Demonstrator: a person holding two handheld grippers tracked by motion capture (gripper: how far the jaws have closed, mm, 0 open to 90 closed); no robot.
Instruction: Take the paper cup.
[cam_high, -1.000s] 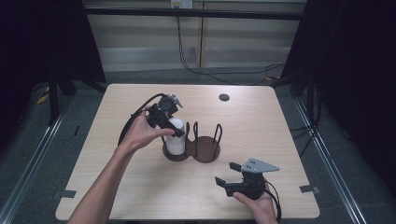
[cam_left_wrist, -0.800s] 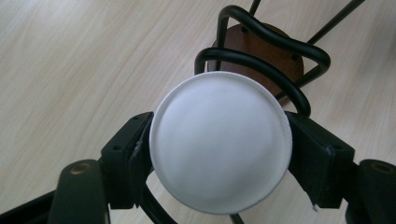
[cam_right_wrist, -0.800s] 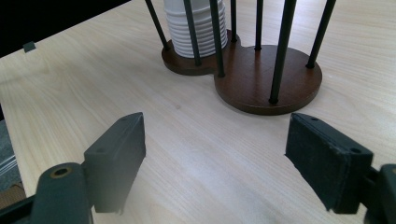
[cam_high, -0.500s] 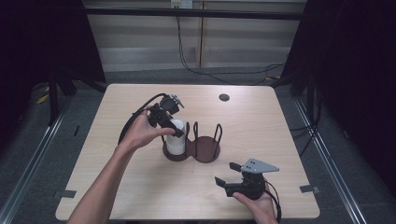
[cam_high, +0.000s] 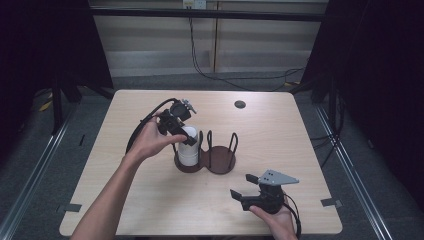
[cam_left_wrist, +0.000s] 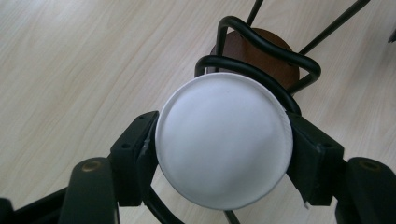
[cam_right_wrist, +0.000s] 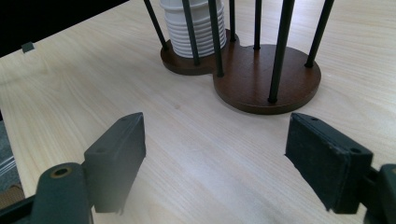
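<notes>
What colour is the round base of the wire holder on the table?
Dark brown wooden base, seen best in the right gripper view.

A white stack of cups (cam_high: 189, 146), bottom up, is standing upright in the left ring of a brown two-ring wire holder (cam_high: 220, 160) mid-table.

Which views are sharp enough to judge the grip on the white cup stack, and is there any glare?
Left gripper view: the white cup stack is bright but not blown out, rim crisp, with the left hand-held gripper pads against its sides. Right gripper view: table sharp, near pads slightly soft. High view: evenly lit table, dark surroundings, grip too small to judge.
</notes>
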